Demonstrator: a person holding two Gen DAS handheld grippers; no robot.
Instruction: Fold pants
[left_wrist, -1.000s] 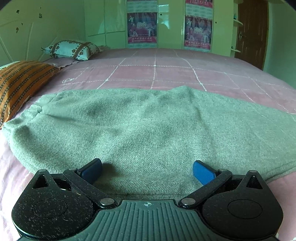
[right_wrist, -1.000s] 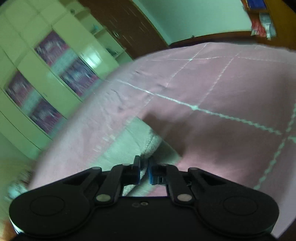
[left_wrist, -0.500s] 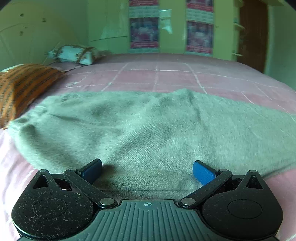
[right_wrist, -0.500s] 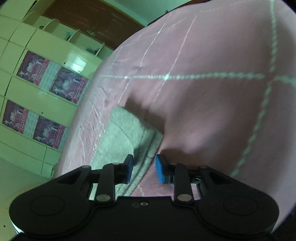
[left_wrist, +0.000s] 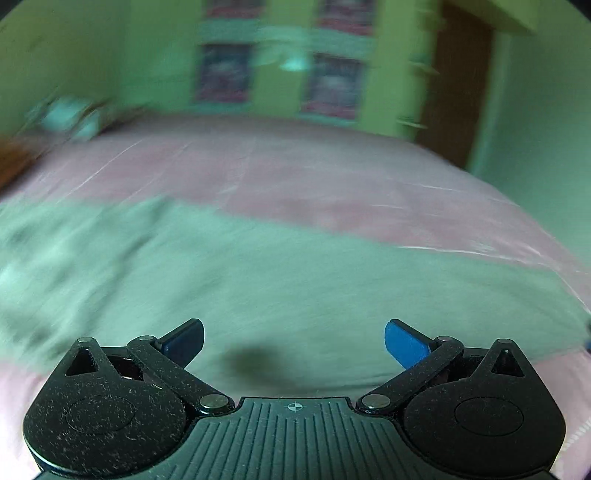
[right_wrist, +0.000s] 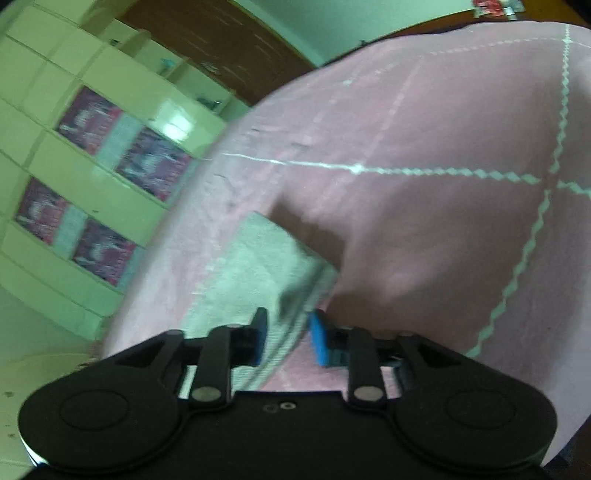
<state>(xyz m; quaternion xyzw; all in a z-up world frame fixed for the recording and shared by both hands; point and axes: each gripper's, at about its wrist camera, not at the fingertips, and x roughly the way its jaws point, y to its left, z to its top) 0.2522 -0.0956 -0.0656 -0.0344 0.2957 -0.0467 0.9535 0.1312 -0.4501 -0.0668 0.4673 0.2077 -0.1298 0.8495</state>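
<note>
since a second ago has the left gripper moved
Yes. The left gripper has swung right over the pants: the pillows that sat at left are nearly out of frame.

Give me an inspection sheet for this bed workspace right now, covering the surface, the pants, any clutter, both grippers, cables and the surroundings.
Surface: pink bedspread with a pale grid pattern, lying fairly smooth.
Job's things: grey-green pants spread flat across the bed; their ribbed edge lies between the right gripper's pads.
Clutter: blurred pillows at the head of the bed, far left.
Grippers: left gripper wide open above the pants, holding nothing, view smeared by motion. Right gripper has just been opening; its pads stand apart from the fabric edge, no longer pinching it.
Cables: nothing seen.
Surroundings: pale green wardrobe with posters on its doors, brown door beside it.
</note>
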